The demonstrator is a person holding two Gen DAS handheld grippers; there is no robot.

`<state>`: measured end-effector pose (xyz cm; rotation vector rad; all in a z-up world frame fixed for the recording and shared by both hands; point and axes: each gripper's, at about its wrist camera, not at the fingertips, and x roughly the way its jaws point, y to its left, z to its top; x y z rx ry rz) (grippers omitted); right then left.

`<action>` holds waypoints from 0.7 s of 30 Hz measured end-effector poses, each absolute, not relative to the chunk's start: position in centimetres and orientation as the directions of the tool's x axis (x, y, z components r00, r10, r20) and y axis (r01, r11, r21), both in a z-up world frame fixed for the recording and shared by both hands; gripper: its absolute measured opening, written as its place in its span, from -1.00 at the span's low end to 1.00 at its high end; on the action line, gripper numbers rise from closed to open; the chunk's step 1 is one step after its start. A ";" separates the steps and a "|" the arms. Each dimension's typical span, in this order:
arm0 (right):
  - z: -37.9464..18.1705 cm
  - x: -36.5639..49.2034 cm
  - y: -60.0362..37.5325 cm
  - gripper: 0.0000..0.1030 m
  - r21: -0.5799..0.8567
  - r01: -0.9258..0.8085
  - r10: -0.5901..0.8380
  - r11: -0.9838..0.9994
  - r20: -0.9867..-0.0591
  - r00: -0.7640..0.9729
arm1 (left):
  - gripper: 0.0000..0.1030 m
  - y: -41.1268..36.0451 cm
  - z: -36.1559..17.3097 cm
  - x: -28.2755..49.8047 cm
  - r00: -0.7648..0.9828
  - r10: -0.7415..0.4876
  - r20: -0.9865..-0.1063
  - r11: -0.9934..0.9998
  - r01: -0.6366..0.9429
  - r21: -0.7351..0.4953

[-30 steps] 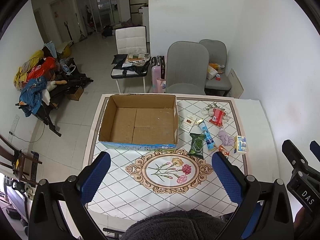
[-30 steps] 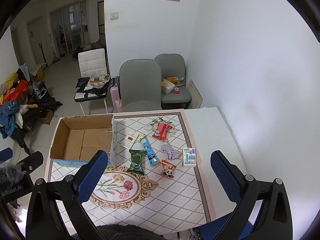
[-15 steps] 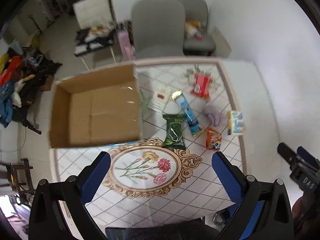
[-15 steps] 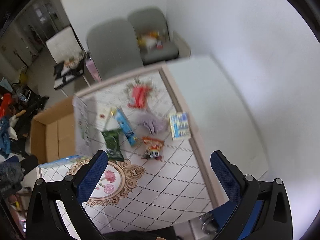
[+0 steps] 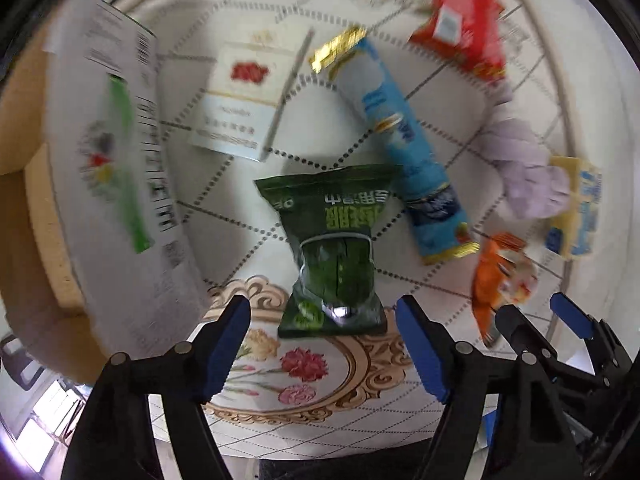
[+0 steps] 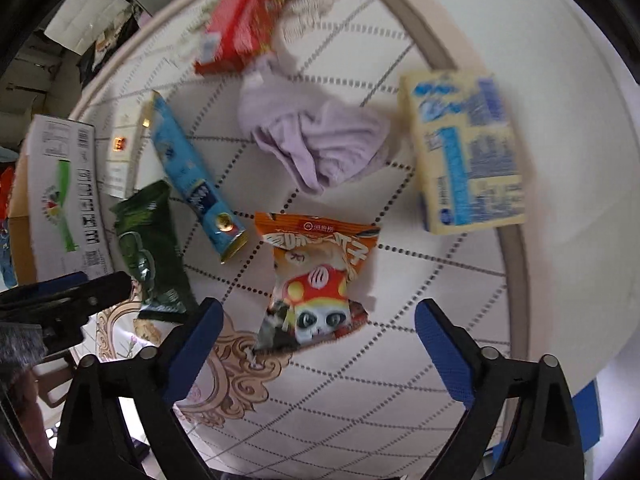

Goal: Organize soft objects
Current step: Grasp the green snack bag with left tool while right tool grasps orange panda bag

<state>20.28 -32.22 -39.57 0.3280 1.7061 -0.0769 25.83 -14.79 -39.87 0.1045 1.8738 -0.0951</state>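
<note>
Glossy green packet (image 5: 334,248), crumpled lilac cloth (image 6: 320,142), both hand-held grippers (image 5: 322,322) (image 6: 318,316) spread wide.

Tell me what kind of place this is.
Probably a home dining table: a floral tablecloth with snack packets, a purple cloth and a cardboard box on it.

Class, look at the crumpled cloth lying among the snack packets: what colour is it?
Pale lilac purple. The cloth shows best in the right wrist view.
</note>
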 end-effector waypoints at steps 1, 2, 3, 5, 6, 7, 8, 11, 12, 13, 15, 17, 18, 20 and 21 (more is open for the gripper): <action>-40.0 20.3 -32.2 0.76 0.147 0.264 0.188 0.953 -0.973 -0.136 | 0.43 -14.8 -40.6 25.8 -0.316 0.028 -0.948 0.993 0.119 -0.011; -40.6 20.4 -32.2 0.71 0.165 0.263 0.205 0.951 -0.969 -0.135 | 0.43 -14.8 -41.3 25.8 -0.328 0.025 -0.944 0.993 0.117 -0.014; -41.1 20.5 -32.2 0.66 0.167 0.265 0.210 0.950 -0.967 -0.142 | 0.43 -14.9 -41.9 25.8 -0.337 0.024 -0.941 0.993 0.118 -0.017; -42.0 20.7 -32.3 0.59 0.172 0.276 0.221 0.946 -0.962 -0.158 | 0.39 -15.1 -43.1 25.6 -0.358 0.030 -0.933 0.993 0.116 -0.013; -42.4 20.7 -32.3 0.55 0.171 0.282 0.224 0.944 -0.961 -0.165 | 0.26 -15.2 -43.6 25.4 -0.363 0.028 -0.932 0.993 0.120 -0.017; -42.8 20.7 -32.3 0.51 0.169 0.286 0.225 0.943 -0.959 -0.173 | 0.09 -15.3 -44.0 25.3 -0.368 0.028 -0.929 0.992 0.124 -0.019; -43.1 20.7 -32.3 0.39 0.170 0.287 0.227 0.943 -0.958 -0.178 | 0.01 -15.4 -44.7 25.1 -0.375 0.029 -0.927 0.992 0.124 -0.019; -44.2 20.5 -32.2 -0.08 0.169 0.303 0.236 0.938 -0.951 -0.200 | -0.16 -15.2 -44.9 24.5 -0.346 0.015 -0.938 0.994 0.106 -0.024; -44.3 20.4 -32.3 -0.09 0.169 0.307 0.237 0.937 -0.951 -0.200 | -0.19 -15.1 -44.5 24.3 -0.336 0.003 -0.942 0.995 0.098 -0.032; -44.5 20.2 -32.4 -0.10 0.169 0.309 0.236 0.936 -0.952 -0.194 | -0.21 -14.9 -43.9 24.0 -0.330 -0.008 -0.944 0.995 0.092 -0.040; -44.5 19.7 -32.3 -0.16 0.174 0.301 0.238 0.938 -0.953 -0.189 | -0.22 -14.8 -43.1 23.0 -0.309 -0.015 -0.951 0.995 0.090 -0.045; -44.2 19.1 -32.2 -0.19 0.178 0.289 0.238 0.941 -0.953 -0.187 | -0.23 -14.7 -42.0 22.2 -0.291 -0.025 -0.957 0.995 0.088 -0.053; -43.9 18.8 -32.1 -0.20 0.183 0.283 0.240 0.942 -0.954 -0.180 | -0.24 -14.6 -41.1 21.4 -0.277 -0.036 -0.960 0.995 0.083 -0.061; -42.9 18.0 -31.8 -0.20 0.193 0.273 0.245 0.942 -0.954 -0.171 | -0.25 -14.3 -39.9 20.2 -0.257 -0.057 -0.965 0.994 0.072 -0.078; -42.3 17.8 -31.6 -0.20 0.210 0.267 0.258 0.940 -0.953 -0.158 | -0.25 -14.1 -38.5 19.3 -0.241 -0.073 -0.968 0.994 0.067 -0.091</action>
